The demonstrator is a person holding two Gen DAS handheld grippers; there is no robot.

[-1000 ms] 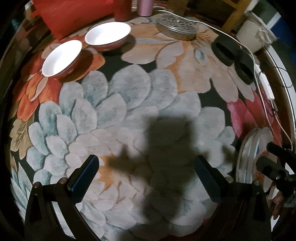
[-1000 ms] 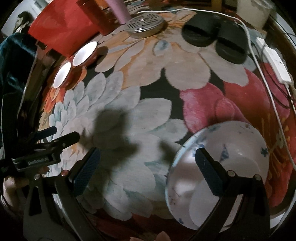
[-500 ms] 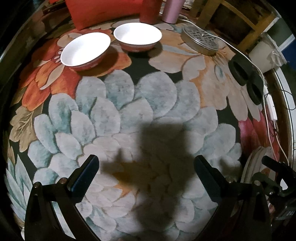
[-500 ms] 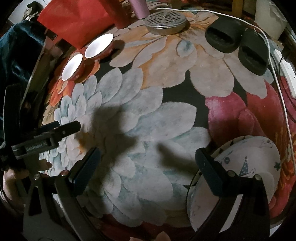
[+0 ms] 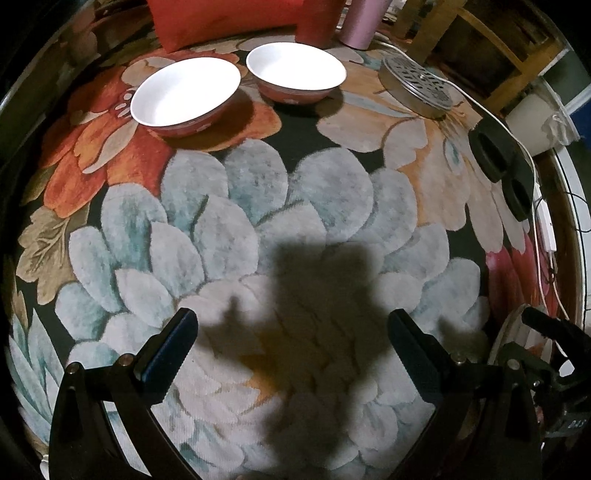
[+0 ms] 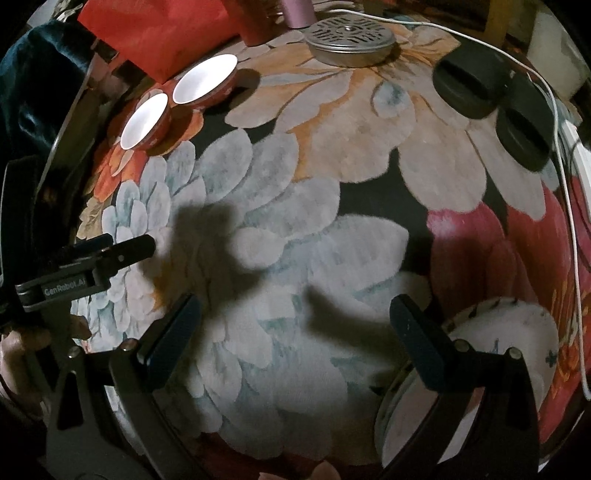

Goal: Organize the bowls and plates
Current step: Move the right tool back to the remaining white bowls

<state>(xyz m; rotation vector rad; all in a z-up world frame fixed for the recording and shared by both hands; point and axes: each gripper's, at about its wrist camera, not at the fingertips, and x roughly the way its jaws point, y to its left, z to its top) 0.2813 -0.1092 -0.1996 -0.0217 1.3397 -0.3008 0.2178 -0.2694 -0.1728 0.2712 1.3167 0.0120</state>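
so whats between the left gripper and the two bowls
Only bare flowered rug between the left gripper and the two bowls, as the left wrist view shows.

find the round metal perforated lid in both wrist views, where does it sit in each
Left wrist: the metal lid sits upper right on the rug, right of the two bowls.
Right wrist: the metal lid sits top centre, right of the pink cup.
Shared landmark: the white cable runs past the lid toward the black slippers in both views.
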